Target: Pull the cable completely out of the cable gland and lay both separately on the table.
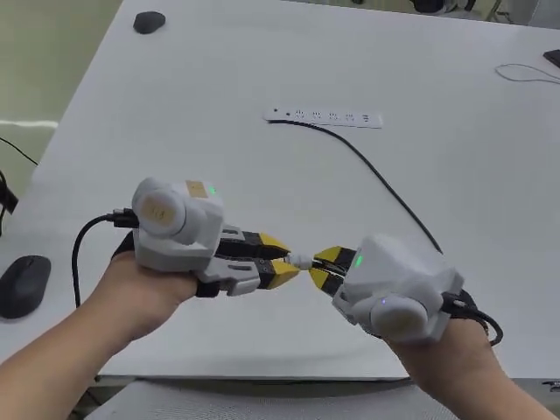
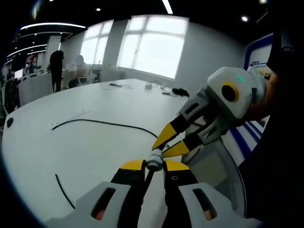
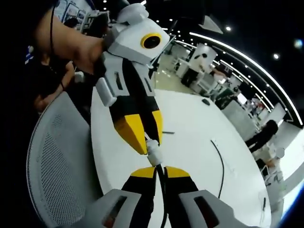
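Gland (image 2: 154, 160) in L gripper (image 2: 154, 166); cable (image 3: 161, 190) prob. in R gripper (image 3: 159, 172).

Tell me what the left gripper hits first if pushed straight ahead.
Probably the right gripper: its yellow tips sit just beyond the cable gland that the left gripper holds, facing it nose to nose.

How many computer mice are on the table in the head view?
2. One computer mouse lies near the far left corner of the table; a second computer mouse lies by its near left edge. More may sit outside the frame.
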`<state>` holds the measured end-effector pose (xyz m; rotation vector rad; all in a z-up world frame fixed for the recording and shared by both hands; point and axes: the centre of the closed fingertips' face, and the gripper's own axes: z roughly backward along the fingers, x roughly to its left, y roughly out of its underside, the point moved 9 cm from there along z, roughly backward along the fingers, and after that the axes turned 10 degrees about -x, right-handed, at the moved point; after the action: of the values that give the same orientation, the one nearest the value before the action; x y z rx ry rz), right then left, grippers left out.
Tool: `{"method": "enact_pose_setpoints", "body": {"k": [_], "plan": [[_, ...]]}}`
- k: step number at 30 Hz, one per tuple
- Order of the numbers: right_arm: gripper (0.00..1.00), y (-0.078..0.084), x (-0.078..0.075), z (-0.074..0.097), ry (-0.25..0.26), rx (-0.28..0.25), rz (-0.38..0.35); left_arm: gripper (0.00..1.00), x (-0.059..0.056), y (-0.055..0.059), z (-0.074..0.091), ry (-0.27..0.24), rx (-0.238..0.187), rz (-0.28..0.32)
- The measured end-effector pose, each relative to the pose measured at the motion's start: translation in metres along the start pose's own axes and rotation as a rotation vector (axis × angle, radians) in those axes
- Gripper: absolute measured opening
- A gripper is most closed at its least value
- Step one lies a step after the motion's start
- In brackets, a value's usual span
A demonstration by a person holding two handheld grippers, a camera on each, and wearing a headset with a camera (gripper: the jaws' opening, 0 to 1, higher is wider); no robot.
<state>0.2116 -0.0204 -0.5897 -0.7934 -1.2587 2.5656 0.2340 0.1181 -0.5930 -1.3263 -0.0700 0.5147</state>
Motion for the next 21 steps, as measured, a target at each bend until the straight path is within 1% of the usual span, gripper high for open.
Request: {"method": "enact_pose_setpoints", "body": {"k": [4,7,10,12,14,15,17,18,21], "plan": [[0.0,0.0,0.0,0.0,0.005,-0.009,-0.019,0.15,0.001,0.002,0.001,-0.004,-0.003,-0.002],[0.0,0.002,-0.002,0.0,0.011,-0.003,-0.04,0.15,0.003,0.001,0.002,-0.003,-0.003,-0.006],[0.0,0.006,-0.004,0.0,0.023,0.004,-0.08,0.15,0.003,0.001,0.001,0.0,-0.003,-0.011],[0.0,0.007,-0.005,0.001,0.033,-0.003,-0.107,0.15,0.003,0.0,0.001,0.003,-0.006,-0.017],[0.0,0.008,-0.005,0.001,0.032,0.0,-0.128,0.15,0.003,0.0,0.0,0.008,-0.004,-0.02],[0.0,0.008,-0.005,0.001,0.037,0.001,-0.136,0.15,0.003,0.0,0.0,0.009,-0.002,-0.024],[0.0,0.012,-0.006,0.0,0.055,0.018,-0.162,0.15,0.004,0.0,0.0,0.006,0.002,-0.03],[0.0,0.013,-0.008,0.002,0.069,0.018,-0.188,0.15,0.005,0.0,0.0,0.005,0.0,-0.028],[0.0,0.017,-0.01,0.004,0.086,0.028,-0.22,0.15,0.006,-0.001,0.001,0.006,-0.003,-0.026]]}}
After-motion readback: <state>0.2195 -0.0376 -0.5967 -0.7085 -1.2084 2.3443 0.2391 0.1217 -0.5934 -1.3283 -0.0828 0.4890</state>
